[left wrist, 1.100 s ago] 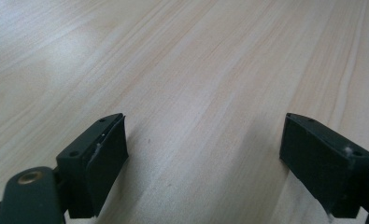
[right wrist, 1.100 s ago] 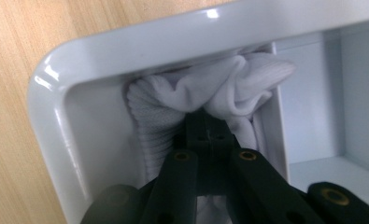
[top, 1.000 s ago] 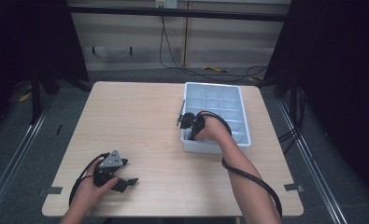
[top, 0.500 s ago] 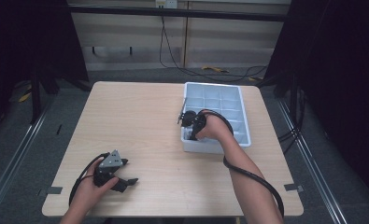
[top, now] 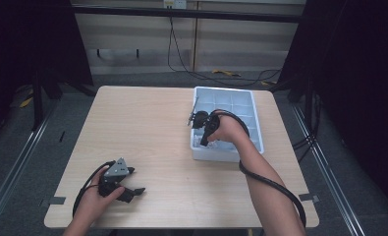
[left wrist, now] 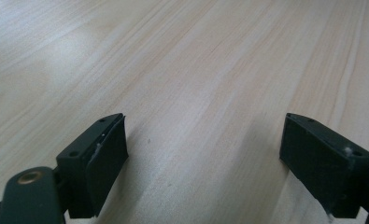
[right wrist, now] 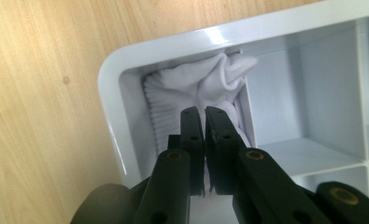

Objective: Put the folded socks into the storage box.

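A white sock (right wrist: 210, 79) lies bunched in the corner compartment of a white divided tray (right wrist: 173, 46). My right gripper (right wrist: 204, 112) points down into that compartment, its jaws pressed together with a sliver of the white fabric between them. In the high view the right gripper (top: 203, 141) is at the near left corner of the tray (top: 258, 128), with the hand above it. My left gripper (top: 135, 181) rests on the table near the front left, held by the other hand. Its jaws stand wide apart over bare wood, and the left gripper (left wrist: 203, 140) holds nothing.
The tray has several compartments, and those seen past the sock hold nothing. Black cables trail from both grippers across the light wooden table (top: 147, 128). Dark floor and metal frame rails surround the table.
The right hand has shifted slightly at the tray's near left corner. The left gripper has not moved.
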The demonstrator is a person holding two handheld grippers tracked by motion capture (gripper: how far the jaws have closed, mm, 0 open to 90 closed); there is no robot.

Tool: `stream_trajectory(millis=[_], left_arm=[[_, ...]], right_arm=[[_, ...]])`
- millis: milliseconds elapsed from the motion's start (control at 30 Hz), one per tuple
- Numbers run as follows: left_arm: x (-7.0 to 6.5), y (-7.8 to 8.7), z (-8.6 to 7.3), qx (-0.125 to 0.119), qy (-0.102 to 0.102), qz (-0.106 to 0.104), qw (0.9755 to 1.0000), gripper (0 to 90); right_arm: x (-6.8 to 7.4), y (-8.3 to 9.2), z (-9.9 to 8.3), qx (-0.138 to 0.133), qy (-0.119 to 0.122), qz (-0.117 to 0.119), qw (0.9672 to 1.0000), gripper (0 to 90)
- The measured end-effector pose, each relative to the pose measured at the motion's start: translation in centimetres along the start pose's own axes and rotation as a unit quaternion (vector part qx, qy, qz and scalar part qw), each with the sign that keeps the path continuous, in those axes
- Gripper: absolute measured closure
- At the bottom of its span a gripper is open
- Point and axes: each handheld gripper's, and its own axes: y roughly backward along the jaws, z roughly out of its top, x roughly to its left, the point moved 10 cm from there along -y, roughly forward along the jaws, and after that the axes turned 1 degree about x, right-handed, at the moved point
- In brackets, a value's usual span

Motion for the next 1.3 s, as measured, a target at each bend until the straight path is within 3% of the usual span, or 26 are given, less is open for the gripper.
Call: stream_trajectory(millis=[500,833,1300], left_arm=[[0.0,0.0,0.0,0.001,0.000,-0.001,1.0000,14.8],[0.0,0.0,0.0,-0.002,0.001,0.000,1.0000,14.8],[0.0,0.0,0.0,0.000,0.000,0.000,1.0000,14.8]], right_arm=[[-0.2,2.0,-0.5,-0.004,-0.017,-0.019,0.9997,73.0],[-0.9,1.2,-2.3,0.009,-0.030,-0.016,0.9994,80.8],[-0.8,-0.1,-2.1,0.023,-0.021,-0.016,0.9994,89.3]])
